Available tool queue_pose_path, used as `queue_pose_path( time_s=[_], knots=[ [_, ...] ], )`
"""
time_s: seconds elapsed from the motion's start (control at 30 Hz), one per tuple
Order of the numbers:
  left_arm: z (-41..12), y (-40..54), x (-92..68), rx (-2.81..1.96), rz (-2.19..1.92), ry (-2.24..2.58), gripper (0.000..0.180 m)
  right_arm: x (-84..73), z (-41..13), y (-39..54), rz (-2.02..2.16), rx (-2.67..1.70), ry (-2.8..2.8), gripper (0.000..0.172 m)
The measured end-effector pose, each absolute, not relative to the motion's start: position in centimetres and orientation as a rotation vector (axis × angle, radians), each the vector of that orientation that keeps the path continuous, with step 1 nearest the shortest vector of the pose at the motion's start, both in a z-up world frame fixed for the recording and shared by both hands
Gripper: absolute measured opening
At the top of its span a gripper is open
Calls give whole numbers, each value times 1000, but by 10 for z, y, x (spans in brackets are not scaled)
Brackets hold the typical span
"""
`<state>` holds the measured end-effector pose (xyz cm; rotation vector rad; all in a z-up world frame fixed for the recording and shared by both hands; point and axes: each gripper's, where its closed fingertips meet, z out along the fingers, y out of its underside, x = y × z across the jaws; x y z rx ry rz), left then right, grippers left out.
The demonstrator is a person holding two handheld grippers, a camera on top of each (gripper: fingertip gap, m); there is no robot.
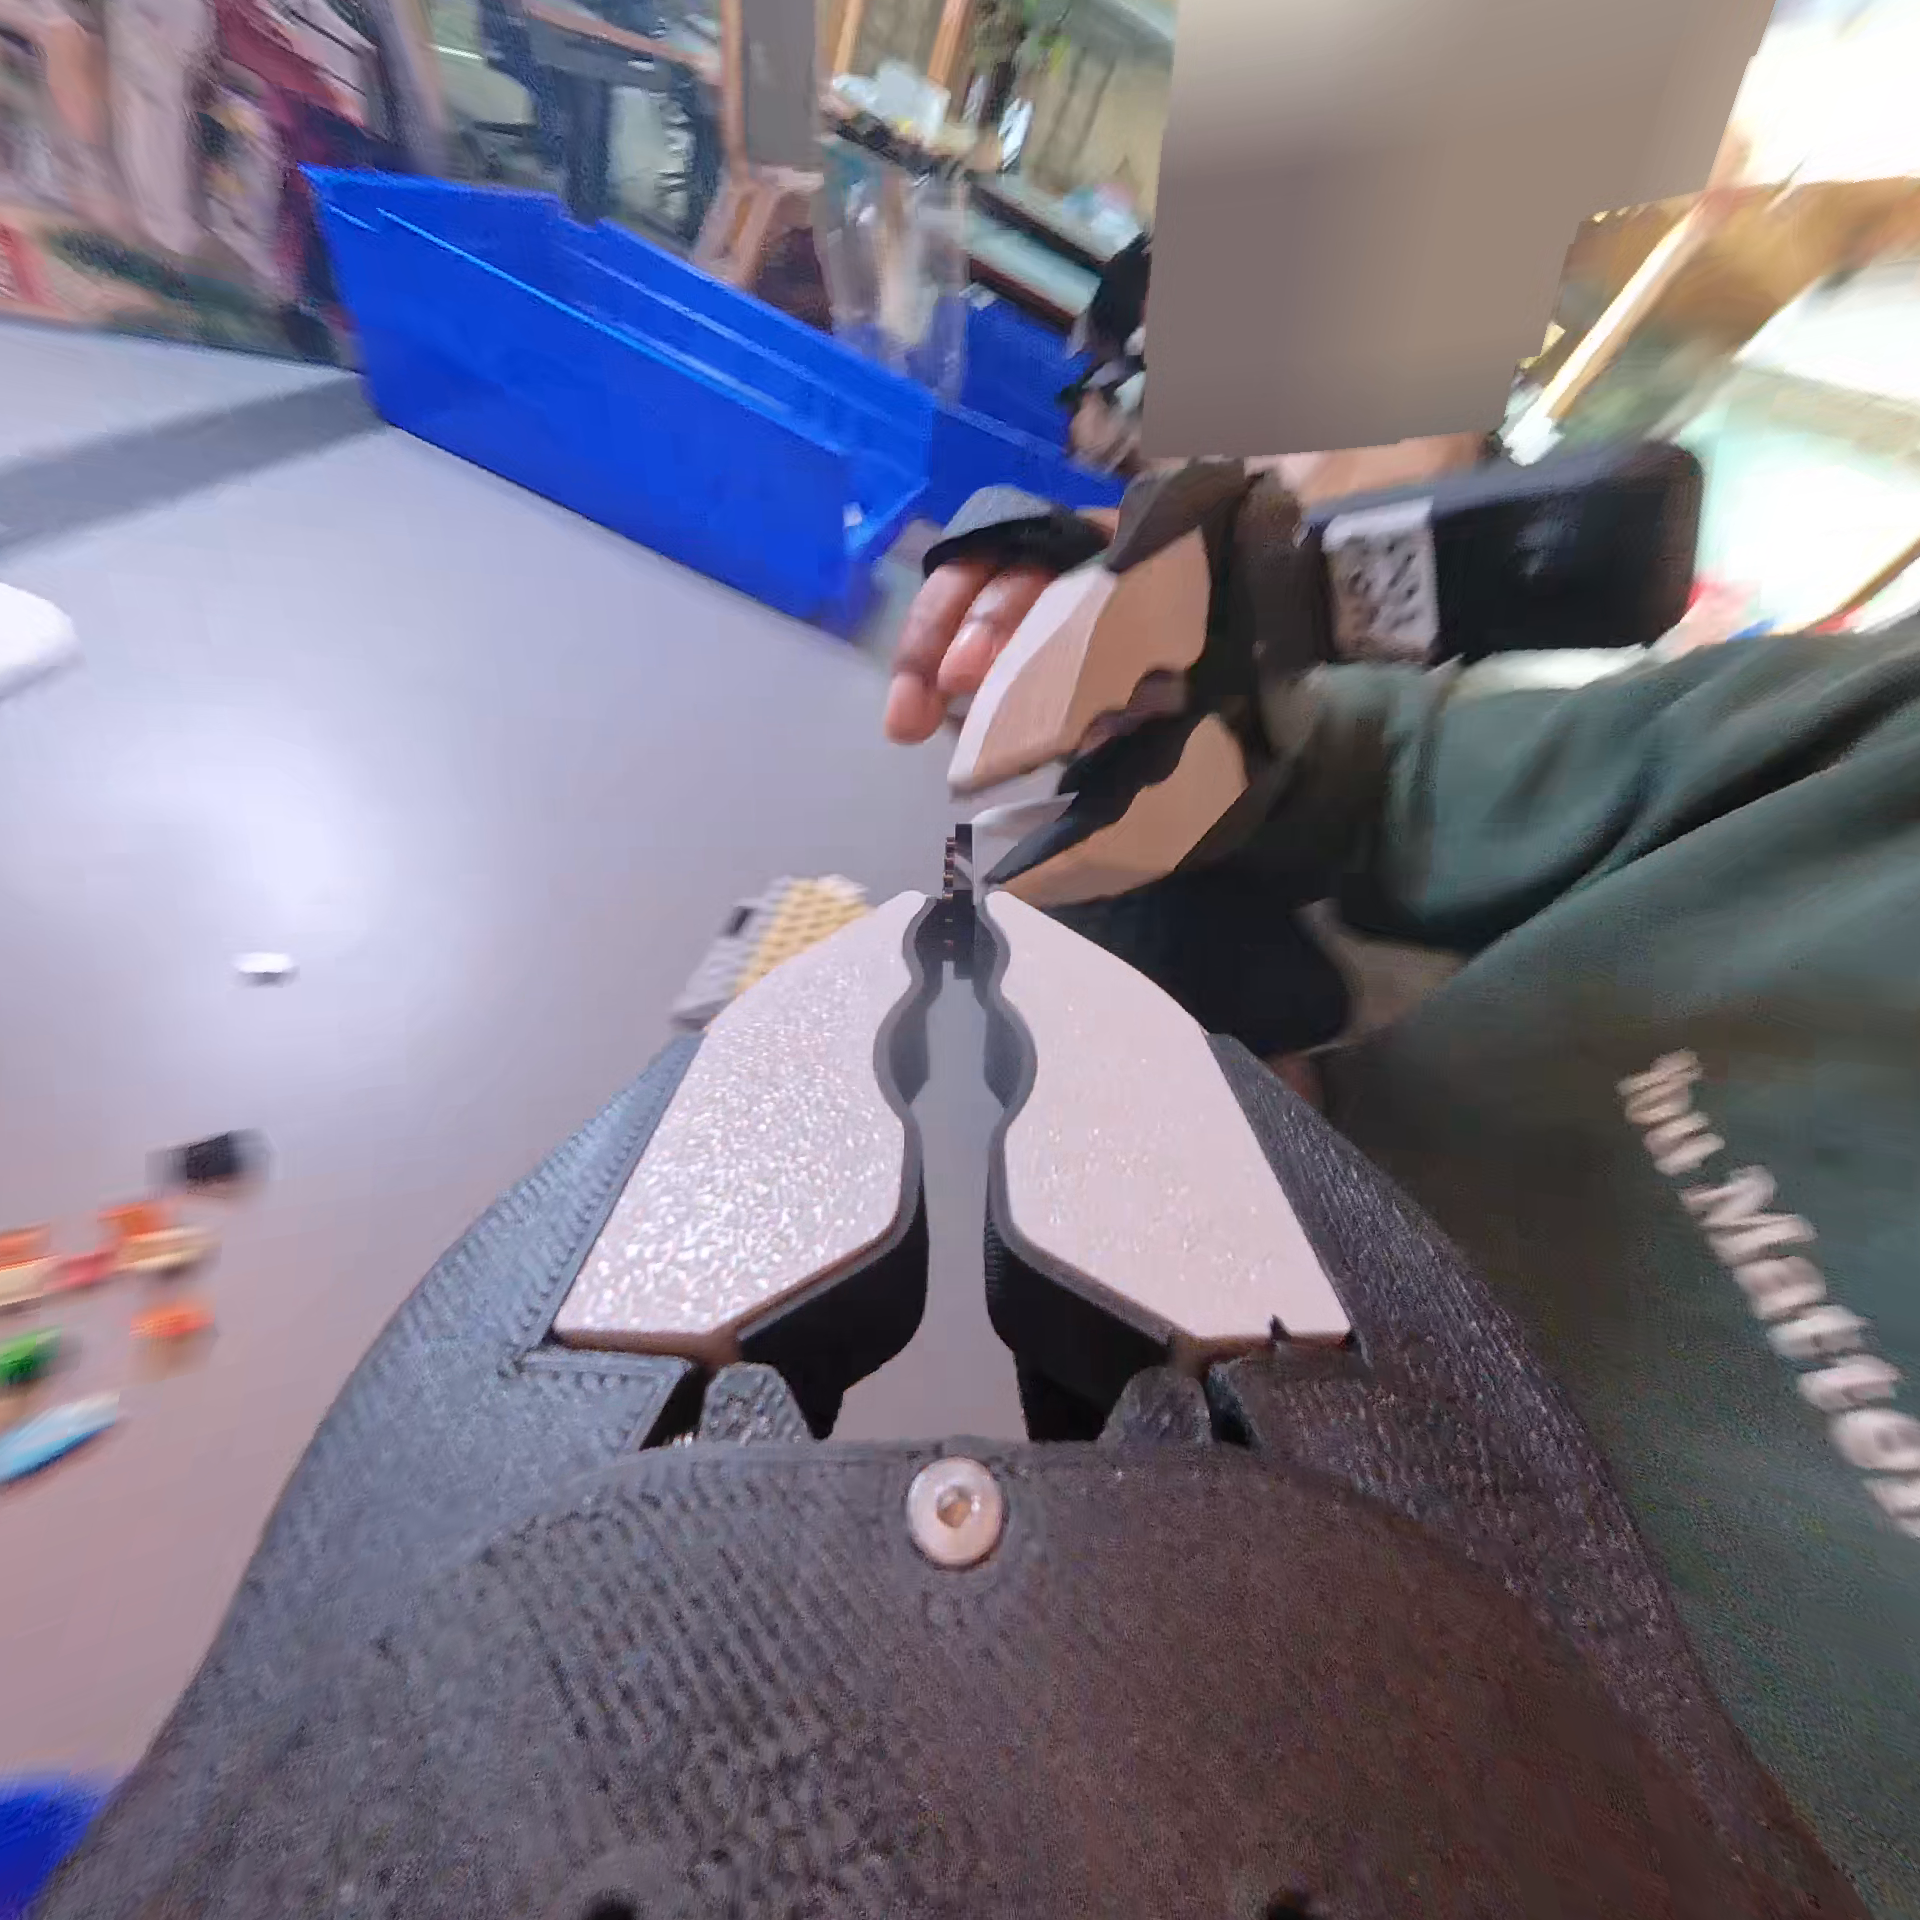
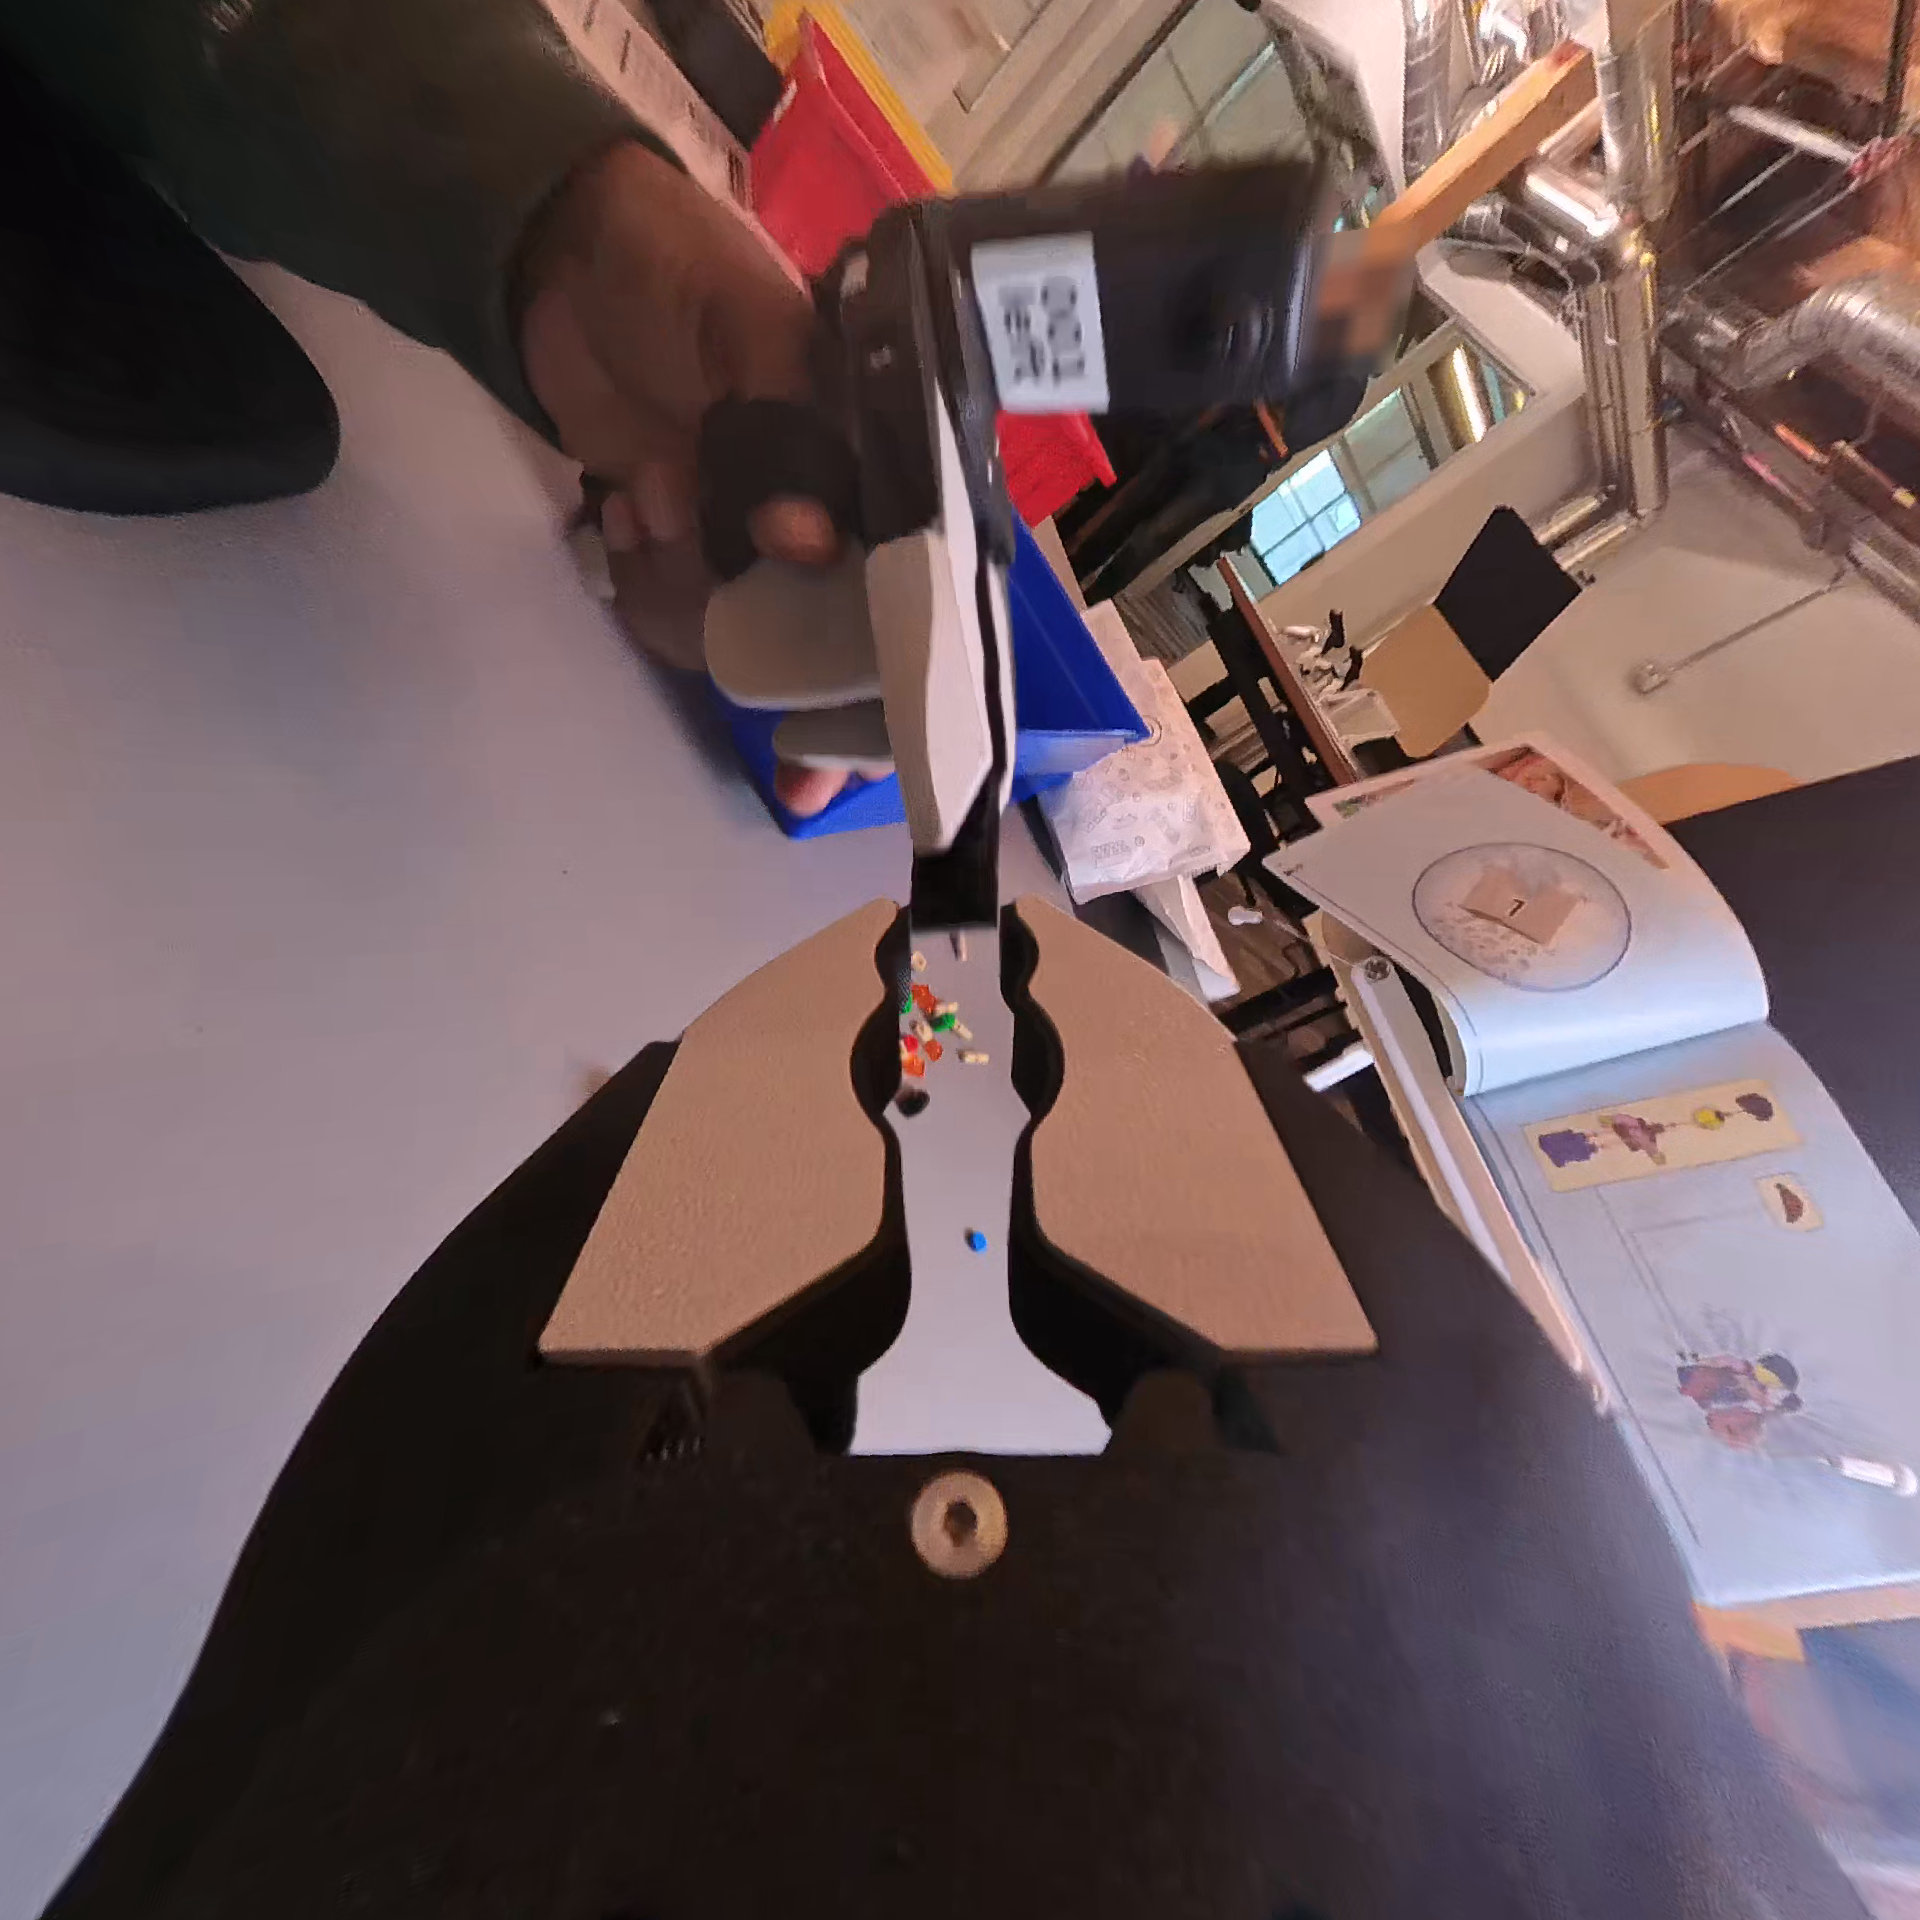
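In the left wrist view my left gripper (image 1: 954, 902) is shut on a small thin black studded plate (image 1: 964, 857) that sticks up out of its fingertips. My right gripper (image 1: 987, 831) comes in from the right, held by a hand (image 1: 956, 644), and its tips meet the same plate. In the right wrist view my right gripper (image 2: 956, 914) has this black plate (image 2: 951, 894) across its fingertips, and the left gripper (image 2: 956, 842) reaches down onto it from above. Both hold the plate in the air over the grey table (image 2: 312, 831).
A tan and grey studded plate (image 1: 790, 925) lies on the table behind the left fingers. Loose small coloured bricks (image 2: 930, 1029) lie below. A blue bin (image 1: 623, 395) stands at the back. An open instruction booklet (image 2: 1558, 987) and a paper bag (image 2: 1143, 810) lie at the right. My left and right fingertips are right by each other.
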<state>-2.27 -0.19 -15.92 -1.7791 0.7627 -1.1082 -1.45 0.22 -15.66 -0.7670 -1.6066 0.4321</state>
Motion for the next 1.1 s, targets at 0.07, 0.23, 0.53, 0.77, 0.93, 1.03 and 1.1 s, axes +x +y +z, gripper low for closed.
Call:
queue_pose_path(
  time_s=[0.07, 0.23, 0.53, 0.77, 0.93, 1.03, 1.1],
  knots=[
    [-158, 12, -60, -1780, -649, 869, 5, 1, -170, 20, 467, -934, -1650, 35],
    [-176, 19, -194, -2050, 82, 858, 5, 69, -253, 53, 677, -1494, -1840, 47],
    [-219, 16, -261, -2281, 271, 717, 72, 79, -294, 60, 788, -1664, -1840, 54],
    [-196, 10, -141, -1984, -78, 1040, 51, 75, -294, 59, 802, -1622, -1861, 49],
    [-268, -7, -46, -2022, -283, 1440, 58, 73, -293, 53, 817, -1566, -1877, 50],
    [-303, 2, -24, -2073, -344, 1522, 60, 72, -292, 48, 808, -1516, -1884, 50],
    [-302, 4, -9, -2094, -490, 1485, 46, 72, -290, 45, 795, -1471, -1888, 50]
  ],
)
